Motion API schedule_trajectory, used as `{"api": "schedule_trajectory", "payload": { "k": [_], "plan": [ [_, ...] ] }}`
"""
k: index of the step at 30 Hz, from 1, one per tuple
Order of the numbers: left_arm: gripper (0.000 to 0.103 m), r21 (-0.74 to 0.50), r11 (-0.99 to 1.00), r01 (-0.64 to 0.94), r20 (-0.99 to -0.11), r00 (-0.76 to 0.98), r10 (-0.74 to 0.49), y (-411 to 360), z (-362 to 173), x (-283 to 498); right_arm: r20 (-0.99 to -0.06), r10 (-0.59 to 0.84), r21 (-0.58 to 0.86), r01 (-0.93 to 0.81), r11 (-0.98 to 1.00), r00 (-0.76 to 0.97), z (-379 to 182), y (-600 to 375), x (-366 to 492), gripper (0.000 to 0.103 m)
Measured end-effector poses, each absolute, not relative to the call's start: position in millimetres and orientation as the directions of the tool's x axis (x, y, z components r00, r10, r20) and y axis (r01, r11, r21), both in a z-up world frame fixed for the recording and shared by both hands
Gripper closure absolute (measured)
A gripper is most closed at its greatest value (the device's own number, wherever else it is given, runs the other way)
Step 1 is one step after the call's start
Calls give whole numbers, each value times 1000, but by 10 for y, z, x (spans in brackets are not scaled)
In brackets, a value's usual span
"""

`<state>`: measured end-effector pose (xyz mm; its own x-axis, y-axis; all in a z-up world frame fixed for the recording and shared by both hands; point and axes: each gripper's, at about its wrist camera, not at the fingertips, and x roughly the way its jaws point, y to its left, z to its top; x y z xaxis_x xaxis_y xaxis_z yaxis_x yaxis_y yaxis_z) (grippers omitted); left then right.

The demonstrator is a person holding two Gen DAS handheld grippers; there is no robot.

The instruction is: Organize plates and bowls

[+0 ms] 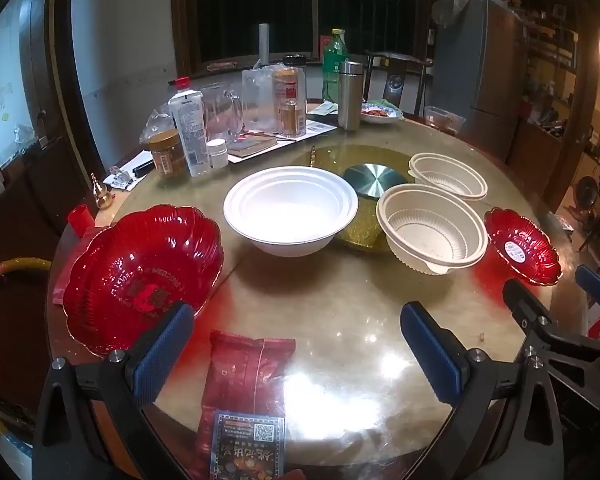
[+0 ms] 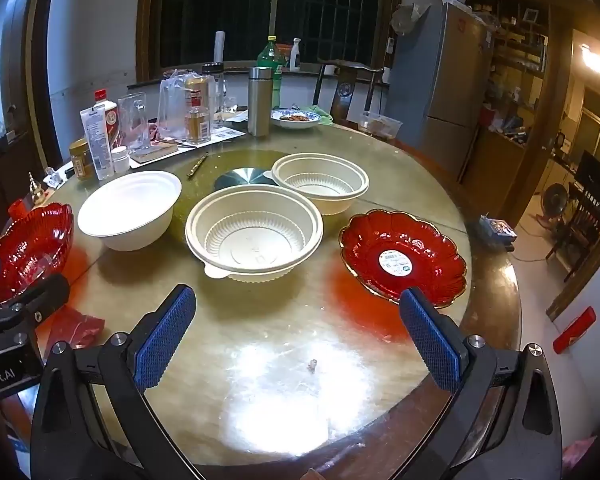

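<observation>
a: where are you in the sorting?

b: right at the start, i'd judge. nothing is stacked. both my tongs are spread wide with nothing between them, hovering over the near edge of the table. the left tongs sit above a red snack packet; the right tongs hang over bare glass.

a: what's laid out?

b: five pieces, in a rough row, all apart from each other. far left, the deep red bowl, its rim just behind my left tongs' left finger. then the smooth white bowl. then a ribbed cream bowl, and a second ribbed cream bowl just behind it to the right. far right, the flat red plate with a white sticker in its middle, close to my right tongs' right finger.

a: so what comes next?

b: my guess is pairing like with like: the two cream bowls nest, the red pieces go together. the near cream bowl has a small tab on its front rim, a fair place to pinch.

a: anything to mind?

b: these rims are thin and the bowls look light, so i'd need one finger inside the wall and one outside, then lift straight up. the bottles and jars at the back are well clear.
</observation>
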<state>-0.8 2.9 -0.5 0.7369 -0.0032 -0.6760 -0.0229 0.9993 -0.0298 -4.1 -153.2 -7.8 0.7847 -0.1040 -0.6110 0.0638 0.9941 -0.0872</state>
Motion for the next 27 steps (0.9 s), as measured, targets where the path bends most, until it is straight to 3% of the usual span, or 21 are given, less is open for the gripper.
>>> {"api": "schedule_trajectory", "payload": {
  "k": [27],
  "plan": [
    [0, 8, 999, -37, -684, 729, 33, 50, -33, -7, -620, -110, -72, 83, 994, 777, -59, -1536, -7, 0]
  ]
}}
